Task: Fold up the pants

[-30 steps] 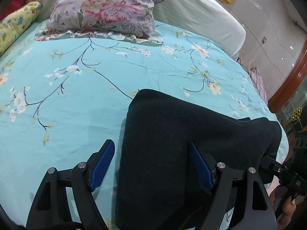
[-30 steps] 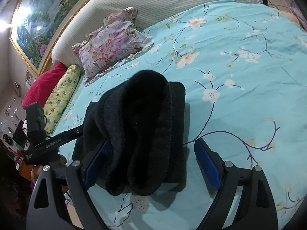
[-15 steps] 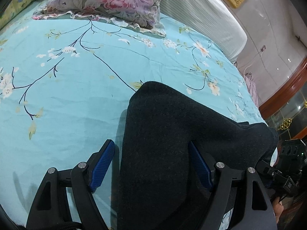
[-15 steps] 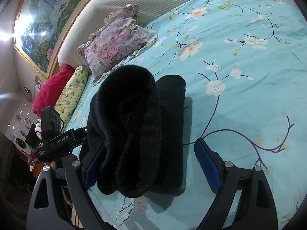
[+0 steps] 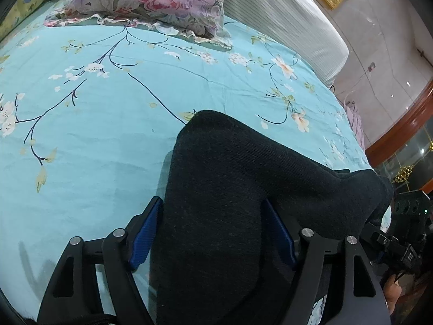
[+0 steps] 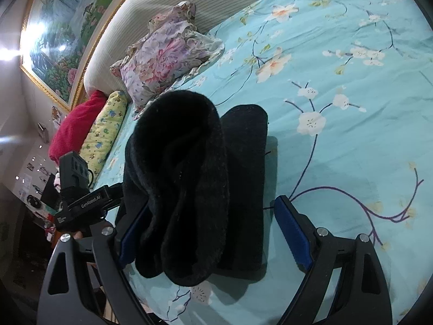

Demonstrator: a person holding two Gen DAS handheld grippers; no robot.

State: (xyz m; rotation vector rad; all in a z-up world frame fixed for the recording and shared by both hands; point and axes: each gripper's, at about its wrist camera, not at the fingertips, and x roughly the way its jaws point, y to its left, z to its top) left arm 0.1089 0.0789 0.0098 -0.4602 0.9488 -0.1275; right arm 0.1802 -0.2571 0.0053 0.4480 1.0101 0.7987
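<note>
A: In the left wrist view, what lies where?

B: The black pants (image 5: 230, 203) fill the lower centre, folded on a bed with a turquoise blossom sheet (image 5: 108, 108). A floral pillow (image 5: 151, 0) sits at the top, a white headboard (image 5: 297, 21) upper right. The left claw (image 5: 213, 235) is closing, the cloth between its blue pads; whether they press yet, I cannot tell.

A: And the right wrist view?

B: The pants (image 6: 194, 184) sit centre-left, one thick fold heaped on a flatter layer. The right claw (image 6: 213, 235) stands wide, its right pad clear of the cloth. A framed landscape painting (image 6: 67, 32) hangs upper left, with a red cushion (image 6: 75, 127) and a yellow pillow (image 6: 104, 132) below it.
</note>
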